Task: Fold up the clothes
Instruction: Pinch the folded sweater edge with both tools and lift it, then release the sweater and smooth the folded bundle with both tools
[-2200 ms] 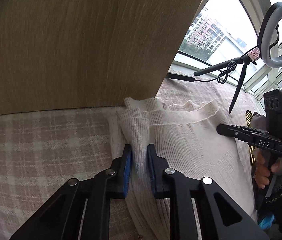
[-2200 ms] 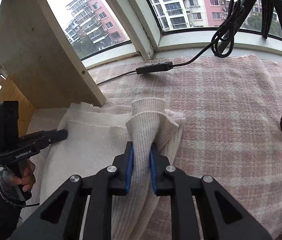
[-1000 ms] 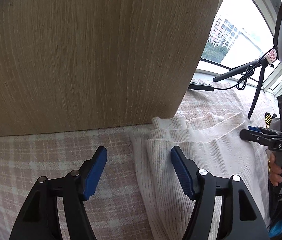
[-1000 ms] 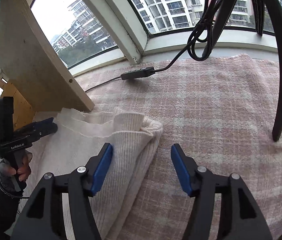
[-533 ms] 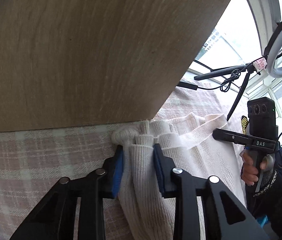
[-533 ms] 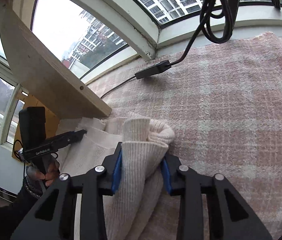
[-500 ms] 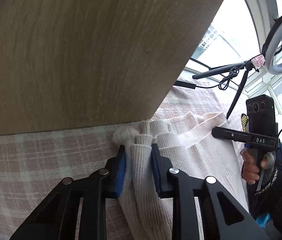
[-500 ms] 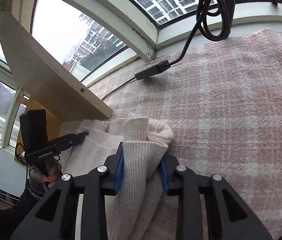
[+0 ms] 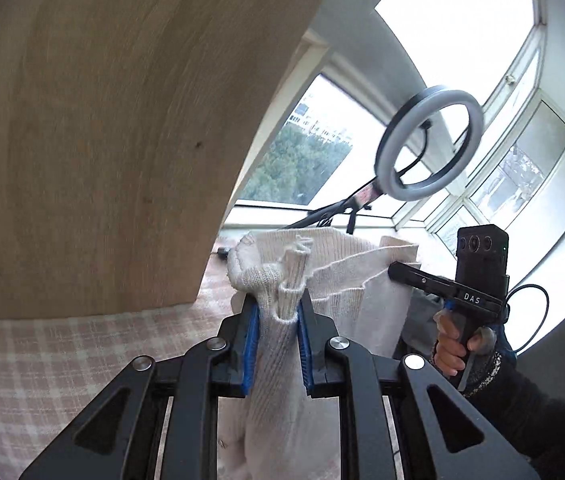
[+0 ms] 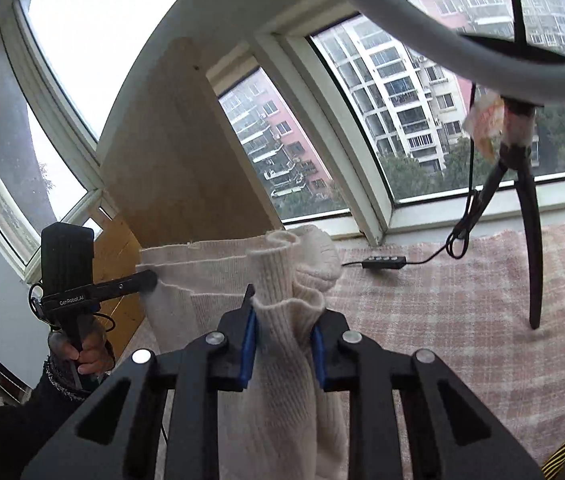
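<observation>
A cream ribbed knit garment (image 9: 346, 272) hangs lifted above the pink plaid cloth (image 9: 62, 344), stretched between both grippers. My left gripper (image 9: 278, 316) is shut on a bunched corner of it. My right gripper (image 10: 284, 320) is shut on the other bunched corner (image 10: 278, 280). In the left wrist view the right gripper (image 9: 398, 272) pinches the far edge. In the right wrist view the left gripper (image 10: 150, 280) pinches the far edge. The garment's lower part hangs down out of sight behind the jaws.
A tall wooden board (image 9: 102, 128) stands close on the left, also seen in the right wrist view (image 10: 178, 168). A ring light (image 9: 428, 144) on a tripod (image 10: 522, 216) stands on the cloth at right, its cable and remote (image 10: 382, 262) near the windows.
Both grippers opened, re-closed on the garment's far corners, and have now lifted it off the cloth so it hangs in the air between them.
</observation>
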`<action>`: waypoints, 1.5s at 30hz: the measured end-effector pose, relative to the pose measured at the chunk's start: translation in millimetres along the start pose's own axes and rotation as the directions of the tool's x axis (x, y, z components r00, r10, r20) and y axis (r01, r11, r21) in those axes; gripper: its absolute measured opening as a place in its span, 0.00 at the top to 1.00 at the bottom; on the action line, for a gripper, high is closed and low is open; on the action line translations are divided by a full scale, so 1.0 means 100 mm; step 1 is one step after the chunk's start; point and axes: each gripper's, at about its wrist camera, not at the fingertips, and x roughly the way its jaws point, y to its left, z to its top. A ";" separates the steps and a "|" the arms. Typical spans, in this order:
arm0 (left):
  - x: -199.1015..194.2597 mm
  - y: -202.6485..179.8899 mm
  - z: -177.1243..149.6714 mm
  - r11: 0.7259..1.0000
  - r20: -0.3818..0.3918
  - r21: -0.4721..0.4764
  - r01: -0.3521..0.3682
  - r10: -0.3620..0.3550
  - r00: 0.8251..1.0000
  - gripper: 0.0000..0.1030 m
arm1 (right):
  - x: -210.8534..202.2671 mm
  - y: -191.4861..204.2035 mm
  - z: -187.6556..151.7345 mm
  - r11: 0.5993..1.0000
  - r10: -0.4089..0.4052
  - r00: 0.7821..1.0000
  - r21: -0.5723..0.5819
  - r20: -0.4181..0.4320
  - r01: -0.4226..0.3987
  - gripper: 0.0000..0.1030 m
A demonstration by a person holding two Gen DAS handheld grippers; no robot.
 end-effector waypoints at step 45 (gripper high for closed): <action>0.50 -0.61 -2.13 0.925 -0.300 0.325 -0.199 0.300 0.906 0.94 | -0.52 -0.18 -1.74 0.671 0.219 0.969 0.739 -0.113 -0.066 0.88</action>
